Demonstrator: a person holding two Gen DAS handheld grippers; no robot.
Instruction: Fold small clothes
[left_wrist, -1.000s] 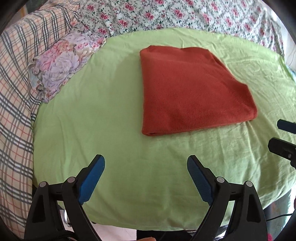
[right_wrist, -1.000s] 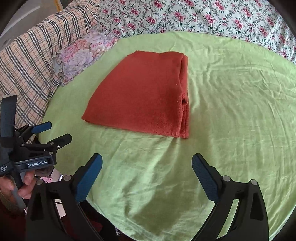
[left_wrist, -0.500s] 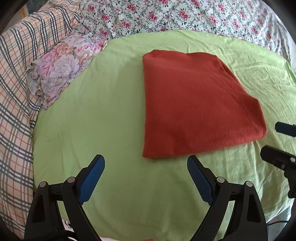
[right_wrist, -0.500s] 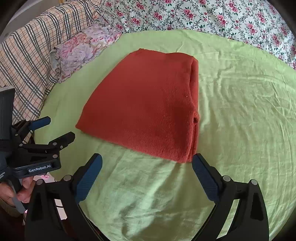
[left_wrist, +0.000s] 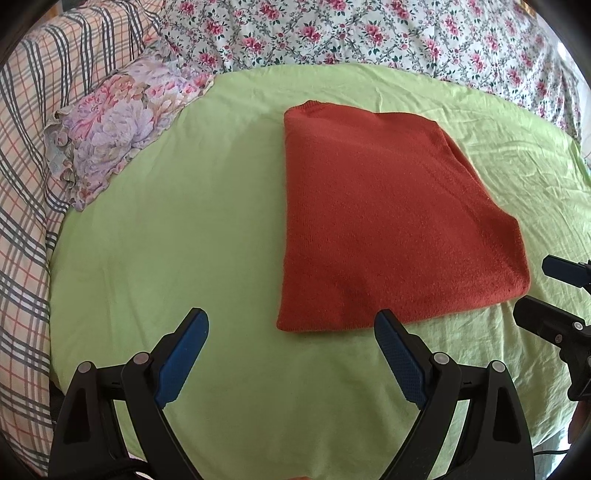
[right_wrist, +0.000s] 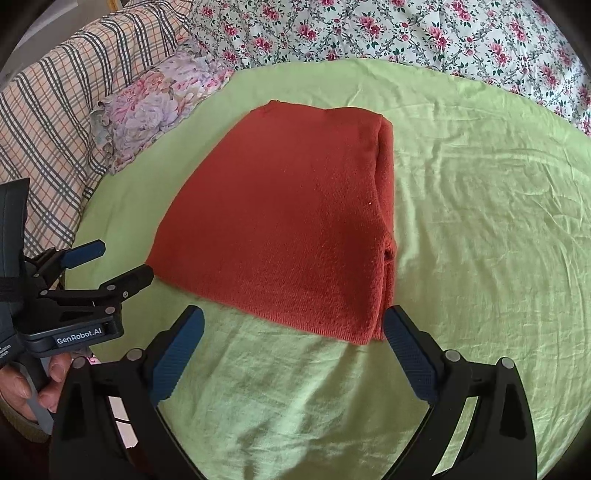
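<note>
At the bottom of each view, both grippers are wide apart and hold nothing. The left gripper (left_wrist: 291, 354) sits low, just before the near edge of the red cloth (left_wrist: 380, 229). The right gripper (right_wrist: 293, 350) is near the cloth's lower right corner. The cloth lies folded in the middle, flat on the green sheet (left_wrist: 184, 240). If a gripper pinches only the top layer, the fold may slip open. It may grab the sheet too. Farther off, at the upper left, a flowery pillow (left_wrist: 118, 122) rests. Nothing blocks the way.
</note>
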